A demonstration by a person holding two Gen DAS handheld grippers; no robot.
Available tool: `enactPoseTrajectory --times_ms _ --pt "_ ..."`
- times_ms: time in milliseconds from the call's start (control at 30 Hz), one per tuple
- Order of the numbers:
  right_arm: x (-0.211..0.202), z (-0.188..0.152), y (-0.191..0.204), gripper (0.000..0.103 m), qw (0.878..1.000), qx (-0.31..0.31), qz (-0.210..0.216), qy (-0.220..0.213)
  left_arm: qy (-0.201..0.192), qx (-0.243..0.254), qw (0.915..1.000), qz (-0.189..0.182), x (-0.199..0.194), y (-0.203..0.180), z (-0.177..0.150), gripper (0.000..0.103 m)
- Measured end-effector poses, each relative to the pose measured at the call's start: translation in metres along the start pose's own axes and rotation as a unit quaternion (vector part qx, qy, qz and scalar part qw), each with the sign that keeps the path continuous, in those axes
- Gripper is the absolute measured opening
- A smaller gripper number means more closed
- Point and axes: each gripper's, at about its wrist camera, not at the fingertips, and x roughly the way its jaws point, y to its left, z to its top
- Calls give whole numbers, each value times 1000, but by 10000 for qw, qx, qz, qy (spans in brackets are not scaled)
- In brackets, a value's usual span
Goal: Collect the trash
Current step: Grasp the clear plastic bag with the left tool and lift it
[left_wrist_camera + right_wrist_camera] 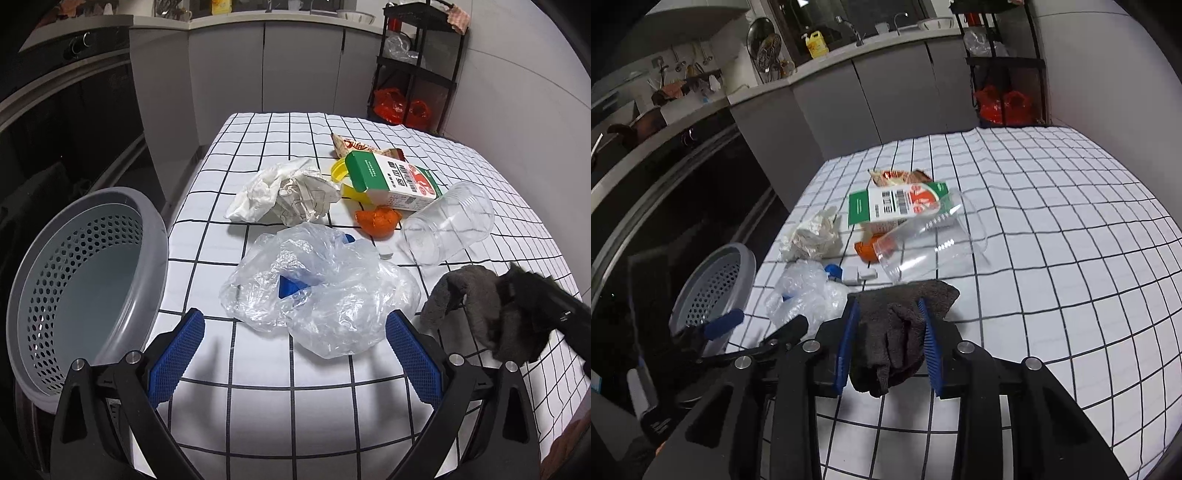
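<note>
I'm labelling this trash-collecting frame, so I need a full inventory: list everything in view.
basket: 1, grey, off the table's left edge
plastic bag: 1, clear, table front
crumpled paper: 1, white, behind bag
carton: 1, green-white, lying flat
plastic cup: 1, clear, on its side
orange peel: 1, orange, beside cup
cloth: 1, dark grey, in right gripper
tablecloth: 1, white, black grid
left gripper: open, before bag
right gripper: shut on cloth

Grey kitchen cabinets [266, 62], pale countertop [849, 51], black shelving rack [417, 66], white wall [517, 74]
</note>
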Motion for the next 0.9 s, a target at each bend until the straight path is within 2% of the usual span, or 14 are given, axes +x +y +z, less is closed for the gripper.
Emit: enactPoseTrajectory --times_ms 167,233,267,333,367,433,467,500,600,900 --pt "-5 2 -5 31 9999 86 37 -55 -69 36 10000 35 2 -3 3 96" --pt "-4 2 -5 31 9999 84 62 -12 -119 77 9999 12 2 -5 4 92" --pt "-4 2 -4 30 10000 62 56 -11 -141 116 9998 12 1 -7 4 86" --pt "-3 1 -2 30 10000 16 36 3 -103 193 9998 -38 2 -10 4 61" --pt "-3 1 -2 30 10000 13 34 20 -69 220 9997 -99 3 -11 4 57" --pt "-1 1 -1 30 10000 20 33 67 -28 253 9995 -193 4 -12 3 34" --pt "0 1 -1 30 10000 25 35 79 -20 275 9994 -225 3 -12 3 26" --pt "0 1 -1 30 10000 25 40 80 -23 284 9993 -243 2 -12 3 15" --pt "-1 2 2 30 10000 -10 42 42 -119 259 9991 -299 -7 -10 5 9" --pt "-13 9 15 29 9996 -126 150 -181 -729 122 9970 -243 -61 14 21 9"
